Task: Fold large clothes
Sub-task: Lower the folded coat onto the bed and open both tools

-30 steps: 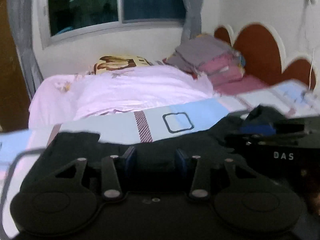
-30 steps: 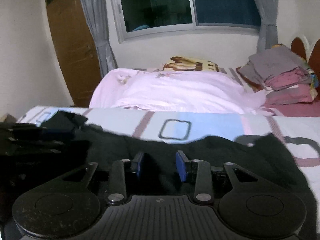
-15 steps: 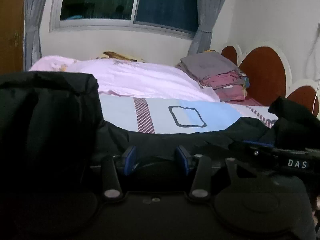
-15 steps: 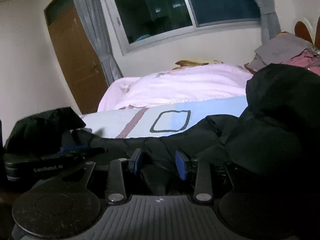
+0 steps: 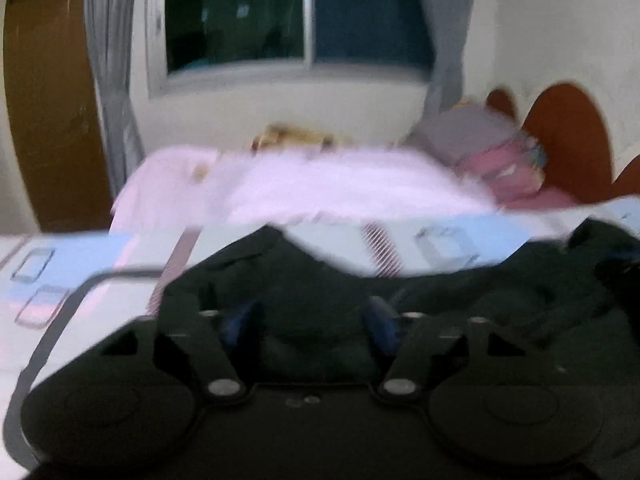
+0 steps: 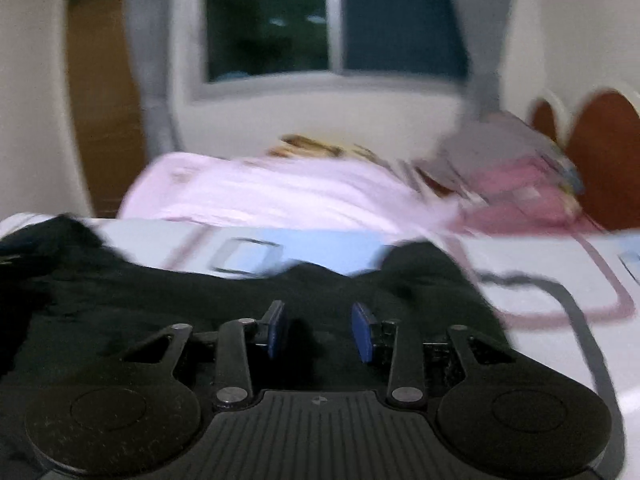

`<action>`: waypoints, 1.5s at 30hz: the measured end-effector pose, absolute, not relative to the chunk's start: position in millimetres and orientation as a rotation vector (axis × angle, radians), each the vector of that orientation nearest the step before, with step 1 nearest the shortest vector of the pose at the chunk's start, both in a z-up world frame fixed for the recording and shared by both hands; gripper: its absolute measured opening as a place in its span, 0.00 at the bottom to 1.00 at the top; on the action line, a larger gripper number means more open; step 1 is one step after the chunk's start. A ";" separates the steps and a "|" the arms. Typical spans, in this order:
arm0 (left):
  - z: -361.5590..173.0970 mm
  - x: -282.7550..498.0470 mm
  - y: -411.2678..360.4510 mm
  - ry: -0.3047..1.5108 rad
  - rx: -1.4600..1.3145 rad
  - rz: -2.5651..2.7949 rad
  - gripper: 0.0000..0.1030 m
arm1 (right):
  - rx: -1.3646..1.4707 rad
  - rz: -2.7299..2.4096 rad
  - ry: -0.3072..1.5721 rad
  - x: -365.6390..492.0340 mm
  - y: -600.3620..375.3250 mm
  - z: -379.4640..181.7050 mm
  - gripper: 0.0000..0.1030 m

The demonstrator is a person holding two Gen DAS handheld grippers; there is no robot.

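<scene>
The left gripper (image 5: 310, 322) had its blue pads (image 5: 236, 320) standing apart, and its jaws had just been opening a little; black cloth bulged between them, but the blur made it impossible to tell whether the pads pressed on it. The right gripper (image 6: 318, 330) also showed its blue pads (image 6: 276, 330) parted, with dark cloth filling the gap between them; whether they pinched it could not be told either. The black garment (image 6: 168, 292) lay spread across the near part of the bed, directly under and ahead of both grippers, stretching from one to the other. In the left view its far edge rose in a hump just beyond the fingers. It rested on a patterned sheet (image 5: 100, 248) of pale blue and white with striped bands and outlined squares. Beyond that lay a pink blanket (image 6: 280, 196) across the bed. Farther right, a stack of folded clothes (image 5: 492, 152), grey above pink, sat beside the brown scalloped headboard (image 5: 568, 140). Behind stood a dark window (image 6: 320, 20) with grey curtains (image 5: 108, 60) and a wooden door (image 5: 48, 100).
</scene>
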State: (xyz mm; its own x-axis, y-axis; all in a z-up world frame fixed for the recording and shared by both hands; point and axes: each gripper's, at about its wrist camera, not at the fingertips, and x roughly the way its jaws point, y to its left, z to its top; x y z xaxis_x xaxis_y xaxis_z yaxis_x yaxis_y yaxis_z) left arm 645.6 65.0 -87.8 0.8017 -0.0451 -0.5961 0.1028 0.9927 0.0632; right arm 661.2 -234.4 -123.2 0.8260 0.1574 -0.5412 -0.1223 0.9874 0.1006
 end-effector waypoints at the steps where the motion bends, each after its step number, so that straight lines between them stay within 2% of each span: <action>1: -94.9 649.4 70.3 0.656 0.110 -0.069 0.45 | 0.050 0.124 0.595 666.2 -237.3 -129.8 0.35; 9: -136.3 651.4 91.7 0.609 -0.047 -0.092 0.50 | 0.197 0.155 0.518 664.3 -256.4 -171.2 0.34; 14: -138.0 656.7 94.4 0.626 -0.072 -0.110 0.49 | 0.160 0.150 0.540 658.7 -256.0 -161.1 0.34; 16: -130.4 657.2 90.6 0.651 -0.037 -0.106 0.49 | 0.107 0.132 0.580 655.3 -247.6 -149.0 0.35; 17: -119.8 653.3 87.9 0.660 -0.023 -0.090 0.43 | 0.107 0.124 0.581 647.7 -246.2 -135.2 0.35; 19: -86.5 624.8 84.3 0.571 -0.099 -0.110 0.45 | 0.142 0.175 0.480 615.6 -241.6 -102.5 0.35; 22: -56.1 595.9 39.5 0.524 -0.094 -0.206 0.50 | 0.118 0.306 0.478 591.2 -204.4 -75.6 0.35; 26: -76.0 597.9 -28.9 0.648 0.063 -0.276 0.52 | 0.027 0.360 0.582 597.1 -157.0 -87.7 0.35; 30: -110.2 599.2 -33.5 0.687 0.064 -0.218 0.53 | -0.001 0.329 0.677 607.7 -145.0 -123.4 0.36; 33: -124.7 607.1 -37.5 0.708 0.076 -0.187 0.51 | -0.017 0.289 0.670 611.6 -137.4 -136.9 0.35; 37: -118.6 611.2 -38.3 0.764 0.098 -0.209 0.51 | -0.039 0.282 0.703 609.4 -135.1 -128.2 0.36; 38: -107.3 608.2 -38.8 0.792 0.094 -0.216 0.47 | -0.043 0.285 0.716 606.4 -134.0 -119.6 0.36; 42: -69.3 554.9 -32.2 0.713 0.065 -0.252 0.49 | -0.008 0.307 0.693 565.3 -147.0 -86.5 0.36; 45: -92.6 536.2 -40.5 0.747 0.109 -0.246 0.50 | -0.031 0.290 0.715 551.7 -139.9 -108.9 0.37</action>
